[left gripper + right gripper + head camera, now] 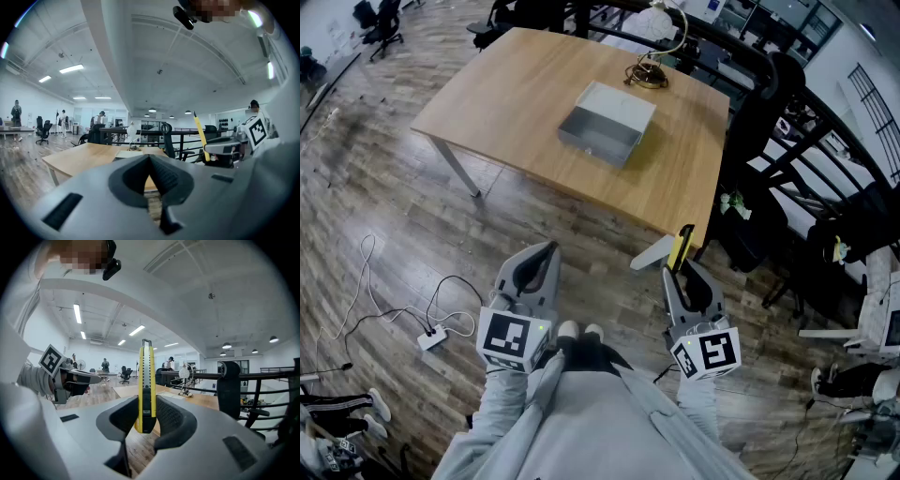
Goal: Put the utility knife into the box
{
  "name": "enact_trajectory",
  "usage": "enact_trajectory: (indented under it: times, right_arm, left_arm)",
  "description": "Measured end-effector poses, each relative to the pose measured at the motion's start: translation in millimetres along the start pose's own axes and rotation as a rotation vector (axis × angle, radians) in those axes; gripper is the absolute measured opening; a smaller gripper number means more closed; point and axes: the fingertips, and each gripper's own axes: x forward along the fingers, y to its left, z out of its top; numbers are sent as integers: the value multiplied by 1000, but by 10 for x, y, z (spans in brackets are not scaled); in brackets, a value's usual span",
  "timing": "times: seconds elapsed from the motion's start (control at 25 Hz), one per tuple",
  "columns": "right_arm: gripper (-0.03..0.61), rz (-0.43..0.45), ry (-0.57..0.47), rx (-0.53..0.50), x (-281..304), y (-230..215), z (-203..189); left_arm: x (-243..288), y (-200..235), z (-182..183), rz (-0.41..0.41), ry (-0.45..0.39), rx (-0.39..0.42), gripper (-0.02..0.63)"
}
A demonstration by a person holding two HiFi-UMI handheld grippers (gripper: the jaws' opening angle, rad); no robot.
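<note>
Head view: a grey, open-topped rectangular box (607, 122) sits on the pale wooden table (506, 103), well apart from both grippers. The right gripper (682, 274) clamps a slim yellow utility knife (682, 246), which stands upright. Left gripper view: the left gripper (151, 174) has its ribbed dark pads pressed together, with nothing between them. Right gripper view: the knife (146, 380) – yellow edges, black centre strip – rises from the pads, pinched at its lower end.

Wooden table (506, 103), stood on plank floor (394, 225). Set on it: open grey box (607, 123), near the middle; brass lamp (649, 75), at far edge. White cable (403, 314) is laid on floor, near left.
</note>
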Motion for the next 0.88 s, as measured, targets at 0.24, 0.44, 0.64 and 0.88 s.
enact_trajectory:
  times: [0.24, 0.44, 0.64, 0.88]
  right_arm:
    - [126, 1, -9, 15, -94, 36, 12]
    - [126, 18, -25, 3, -108, -63, 27]
    - [126, 54, -32, 9, 2, -97, 16]
    - [126, 79, -15, 27, 402, -165, -29]
  left_arm:
    - [-137, 39, 14, 38, -6, -21, 18]
    - [-68, -39, 35, 52, -24, -21, 18]
    - [-23, -61, 41, 66, -13, -16, 18]
    - [221, 155, -13, 84, 5, -47, 18]
